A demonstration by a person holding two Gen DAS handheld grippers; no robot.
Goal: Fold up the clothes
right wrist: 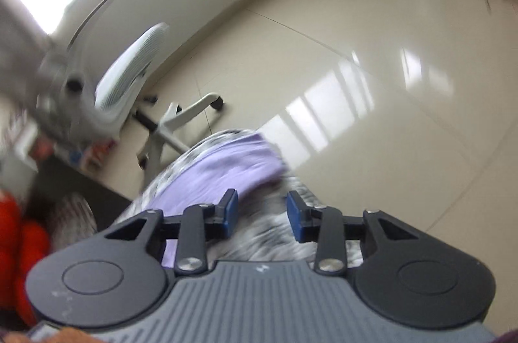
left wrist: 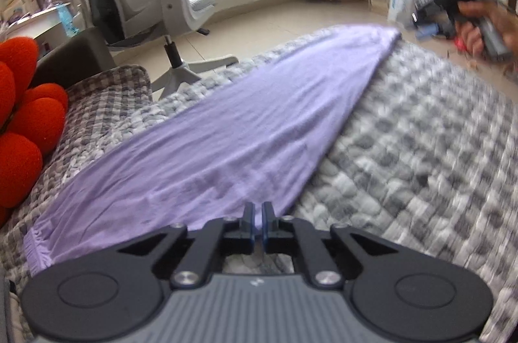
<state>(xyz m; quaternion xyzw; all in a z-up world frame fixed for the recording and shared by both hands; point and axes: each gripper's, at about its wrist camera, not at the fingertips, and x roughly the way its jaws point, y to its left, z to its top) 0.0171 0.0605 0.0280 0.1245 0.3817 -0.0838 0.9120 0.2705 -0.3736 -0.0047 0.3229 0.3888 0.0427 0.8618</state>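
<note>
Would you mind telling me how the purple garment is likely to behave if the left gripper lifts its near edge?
The purple garment looks thin and lies flat, so it would probably drape limply. The left gripper pinches one point, so the rest likely sags. It may drag on the textured checked blanket.

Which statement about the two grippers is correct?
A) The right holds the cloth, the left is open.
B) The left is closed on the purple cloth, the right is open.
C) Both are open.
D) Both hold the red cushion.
B: the left gripper pinches the edge of the purple cloth, while the right gripper has its fingers apart and empty.

No readable text or labels.
</note>
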